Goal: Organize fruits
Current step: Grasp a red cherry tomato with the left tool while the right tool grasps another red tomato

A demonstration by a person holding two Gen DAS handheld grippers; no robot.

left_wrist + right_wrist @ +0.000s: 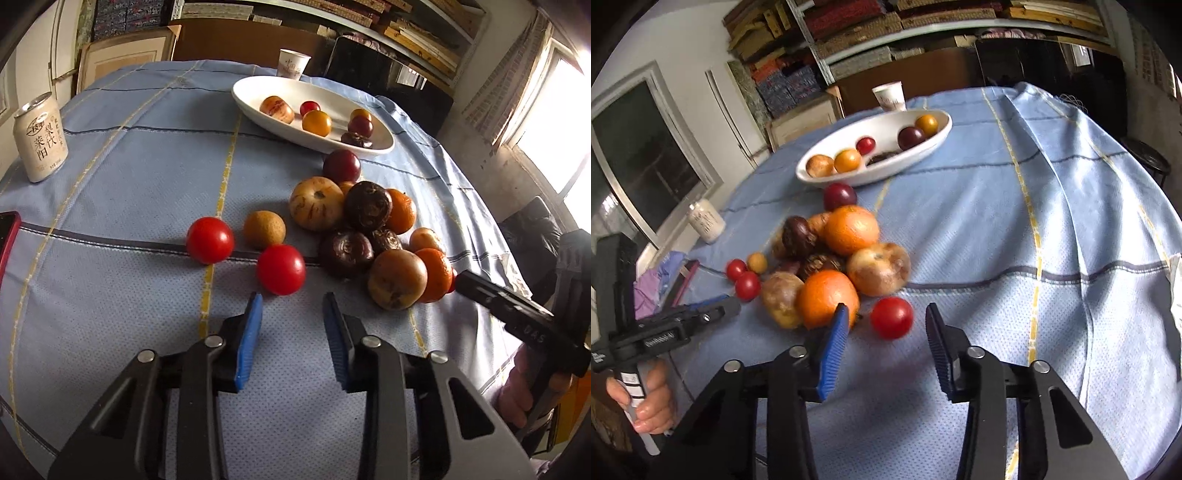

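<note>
A heap of loose fruit (369,229) lies on the blue tablecloth: oranges, brownish apples, dark water chestnuts, a plum. A white oval dish (380,142) behind it holds several small fruits. My left gripper (292,301) is open and empty, its blue pads just short of a red tomato (281,269); a second tomato (209,240) and a tan longan (264,229) lie to the left. My right gripper (886,315) is open, its pads either side of another red tomato (891,317) beside an orange (827,298). The dish also shows in the right wrist view (938,138).
A white drink can (40,142) stands at the far left, a paper cup (293,64) behind the dish. A red phone (7,236) lies at the left edge. Shelves and boxes stand behind the table. The cloth is rumpled at the right (1052,122).
</note>
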